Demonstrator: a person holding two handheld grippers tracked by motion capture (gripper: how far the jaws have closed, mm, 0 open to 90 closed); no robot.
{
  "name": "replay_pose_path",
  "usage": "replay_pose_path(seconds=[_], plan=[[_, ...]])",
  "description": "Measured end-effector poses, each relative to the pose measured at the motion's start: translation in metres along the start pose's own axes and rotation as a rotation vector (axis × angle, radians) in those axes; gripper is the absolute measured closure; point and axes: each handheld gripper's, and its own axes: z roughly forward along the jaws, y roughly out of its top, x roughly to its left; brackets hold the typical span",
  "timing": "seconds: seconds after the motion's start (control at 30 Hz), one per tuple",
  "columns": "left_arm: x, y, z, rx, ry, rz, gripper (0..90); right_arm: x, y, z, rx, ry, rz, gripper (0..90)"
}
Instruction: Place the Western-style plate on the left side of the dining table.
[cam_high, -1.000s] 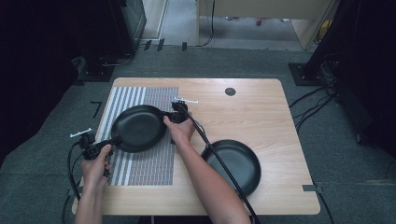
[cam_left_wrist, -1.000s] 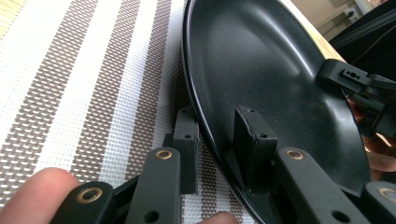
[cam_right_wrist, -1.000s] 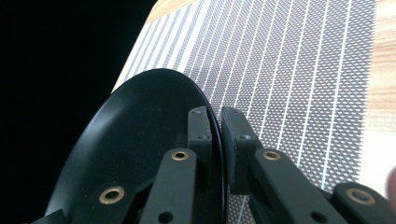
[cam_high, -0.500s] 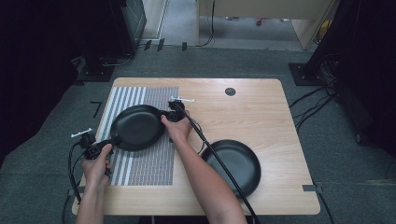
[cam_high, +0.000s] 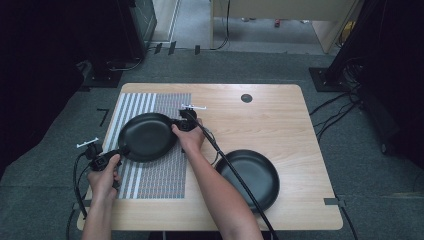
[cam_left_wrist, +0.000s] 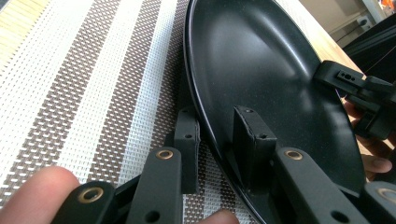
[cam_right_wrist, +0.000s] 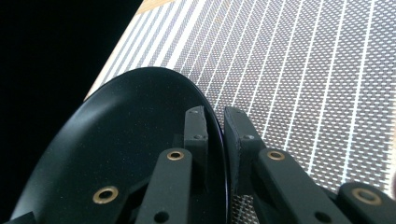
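Left gripper (cam_high: 116, 152) is what we clamp on the near-left rim of the black pan (cam_high: 146, 136), one jaw inside, one outside, so that side can't tip. We keep the pan over the striped mat (cam_high: 160, 175). Right gripper (cam_high: 179, 125) pinches the far-right rim, though its jaws have just been easing apart. Opposite grips likely share the weight. Second pan (cam_high: 250, 175) sits apart, right.

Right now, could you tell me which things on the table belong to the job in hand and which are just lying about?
In hand: black pan, gripped at opposite rims by left gripper and right gripper; striped mat beneath.
Lying about: second black pan; table.
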Motion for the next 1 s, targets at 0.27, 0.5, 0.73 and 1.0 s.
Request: replay_pose_path(seconds=[0.27, 0.5, 0.73, 1.0], plan=[[-0.008, 0.004, -0.014, -0.075, 0.043, 0.118, 51.8, 0.011, 0.007, -0.009, -0.068, -0.026, -0.039, 63.3], [-0.021, 0.005, -0.02, -0.083, 0.049, 0.173, 37.9, 0.02, 0.015, -0.027, -0.087, -0.064, -0.112, 51.1], [-0.038, 0.004, -0.027, -0.096, 0.038, 0.219, 31.2, 0.019, 0.019, -0.051, -0.065, -0.102, -0.17, 47.4], [-0.058, 0.001, -0.037, -0.091, 0.043, 0.255, 22.0, 0.018, 0.021, -0.09, -0.058, -0.067, -0.192, 34.2]])
